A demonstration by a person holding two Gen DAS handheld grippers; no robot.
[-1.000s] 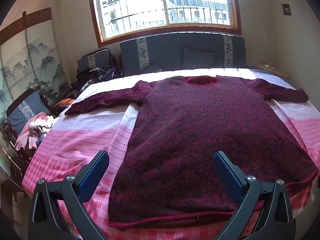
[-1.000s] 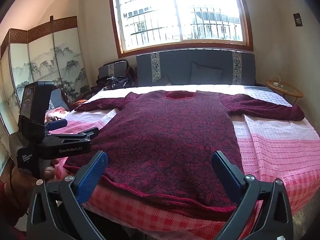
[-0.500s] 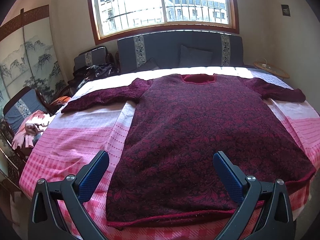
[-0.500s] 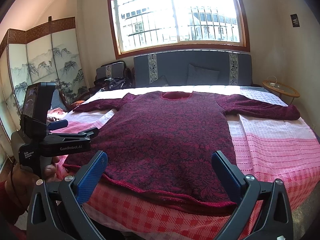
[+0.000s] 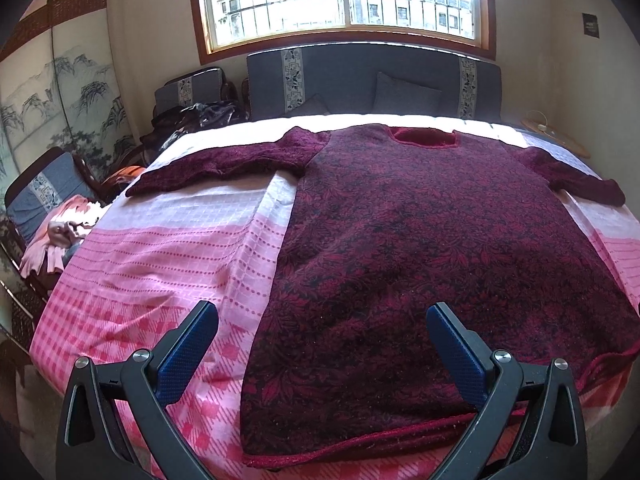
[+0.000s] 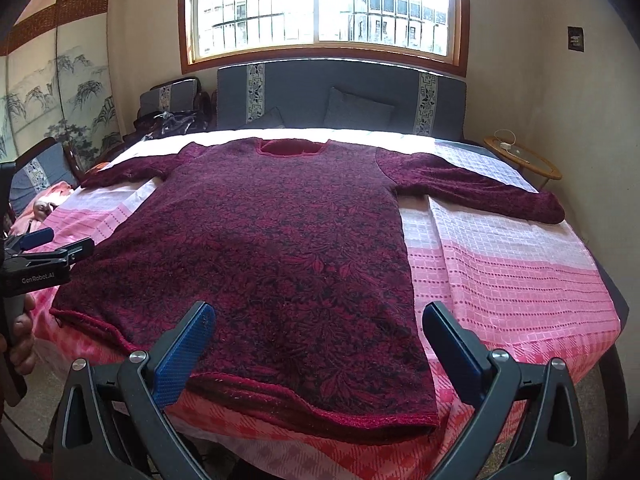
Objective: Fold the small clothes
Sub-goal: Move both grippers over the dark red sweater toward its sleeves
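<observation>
Most of the surface in both views is taken up by a bed [image 5: 160, 248] covered with a pink checked spread, paler toward the far end. A dark red patterned sweater [image 5: 440, 248] is laid flat on it, front up, with both sleeves stretched out sideways and the neckline toward the headboard; its hem lies along the near edge of the bed. A grey padded headboard [image 6: 340, 96] with two pale patterned bands is set under a wide wood-framed window [image 6: 324, 8], and two grey cushions are propped against it. A painted folding screen [image 5: 60, 96] is seen along the left wall, with grey-cushioned chairs in front of it, on which a heap of pink cloth [image 5: 64, 236] and some dark clothing are piled. A small round side table [image 6: 524, 156] is placed beside the bed on the right.

The left gripper [image 5: 322, 354] is held wide open above the near left part of the hem, with nothing between its blue-padded fingers and no contact with the cloth visible. The right gripper [image 6: 316, 354] is likewise spread wide and empty, poised over the hem's right portion. In the right wrist view, the left gripper is seen from the side at the frame's left edge, gripped by a hand [image 6: 22, 340].
</observation>
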